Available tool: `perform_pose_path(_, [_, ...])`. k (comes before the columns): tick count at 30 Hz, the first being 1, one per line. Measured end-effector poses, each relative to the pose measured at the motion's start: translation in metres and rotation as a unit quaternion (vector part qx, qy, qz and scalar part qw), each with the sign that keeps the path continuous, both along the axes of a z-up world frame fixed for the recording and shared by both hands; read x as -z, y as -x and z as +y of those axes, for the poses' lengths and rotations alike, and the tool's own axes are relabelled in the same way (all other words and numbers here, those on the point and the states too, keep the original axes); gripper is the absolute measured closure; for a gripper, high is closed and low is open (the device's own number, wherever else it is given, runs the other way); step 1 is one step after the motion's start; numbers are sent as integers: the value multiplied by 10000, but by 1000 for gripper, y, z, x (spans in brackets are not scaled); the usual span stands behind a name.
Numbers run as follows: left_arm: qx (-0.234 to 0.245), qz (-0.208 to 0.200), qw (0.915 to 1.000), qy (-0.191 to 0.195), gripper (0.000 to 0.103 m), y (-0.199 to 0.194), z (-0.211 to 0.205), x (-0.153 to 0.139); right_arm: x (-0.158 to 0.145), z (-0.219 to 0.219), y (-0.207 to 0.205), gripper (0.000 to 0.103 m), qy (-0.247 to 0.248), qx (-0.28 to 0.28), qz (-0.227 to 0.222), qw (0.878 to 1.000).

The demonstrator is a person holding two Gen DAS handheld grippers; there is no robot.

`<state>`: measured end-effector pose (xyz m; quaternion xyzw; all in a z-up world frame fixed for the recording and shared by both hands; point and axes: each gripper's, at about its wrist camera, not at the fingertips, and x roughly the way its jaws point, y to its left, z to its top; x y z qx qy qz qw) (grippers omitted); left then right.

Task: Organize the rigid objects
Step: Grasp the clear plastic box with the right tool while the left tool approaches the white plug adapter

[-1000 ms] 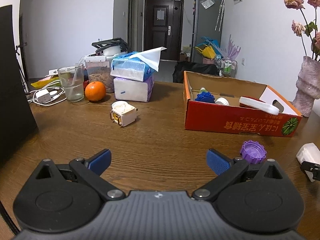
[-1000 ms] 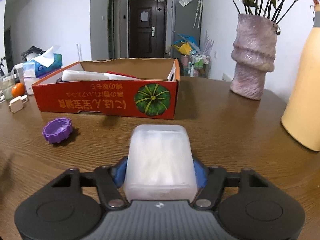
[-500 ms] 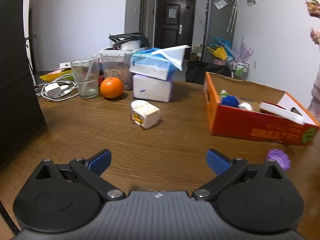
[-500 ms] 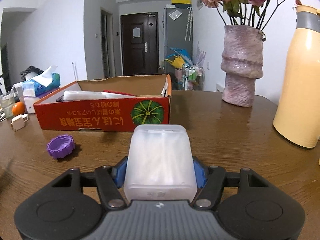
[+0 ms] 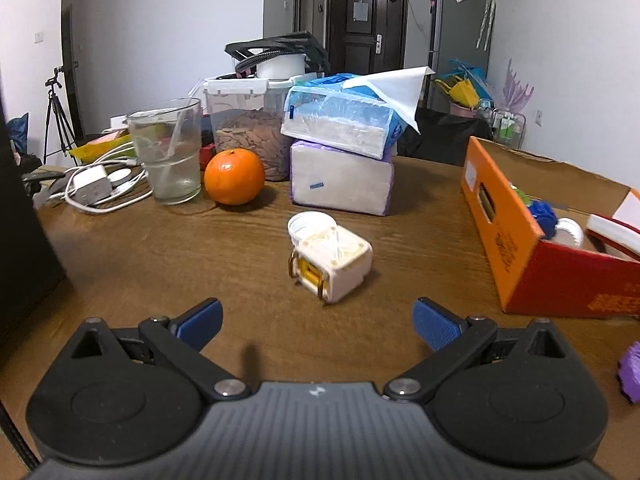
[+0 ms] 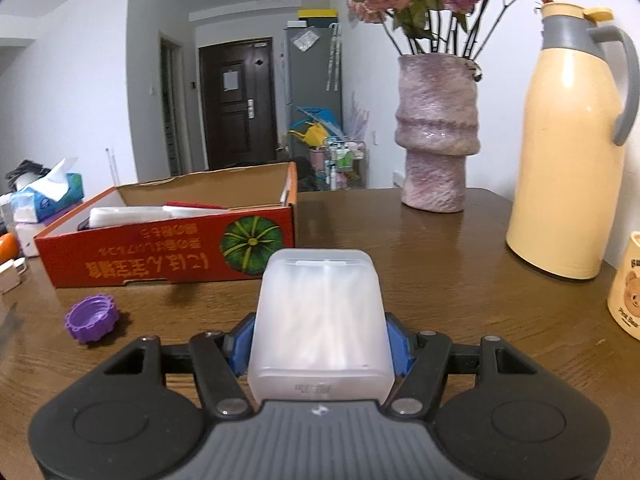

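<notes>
Two claws are at work, and only one has shifted much. The left claw, blue pads spread wide with nothing between them, has swung left across the brown wooden table: a second ago the ridged purple screw cap lay just past its right pad, and now that cap sits at the far right edge of the view. Straight ahead, a little beyond the pads, lies the small cream plastic box with a yellow front and metal prongs, a white round cap touching its far side. I judge this box to be the next pick.

The right claw has barely moved and still grips the frosted white plastic case between its pads, above the table. Beyond it, to the left, stands the open orange-red cardboard box, already holding several items, likely the case's destination.
</notes>
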<state>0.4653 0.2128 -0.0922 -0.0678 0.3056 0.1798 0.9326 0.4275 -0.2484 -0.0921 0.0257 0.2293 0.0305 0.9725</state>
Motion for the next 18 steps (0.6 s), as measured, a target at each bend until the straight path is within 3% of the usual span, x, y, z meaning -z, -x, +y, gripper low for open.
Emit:
perform_pose_path(10, [436,146,9989,22,0,-49,20,7,2,-3,-3,39,0,293,72,9995])
perform_pose_path(18, [586,203,9981,0,8,-66,25,10,2,-4,-6,39,-17,400,127,9991])
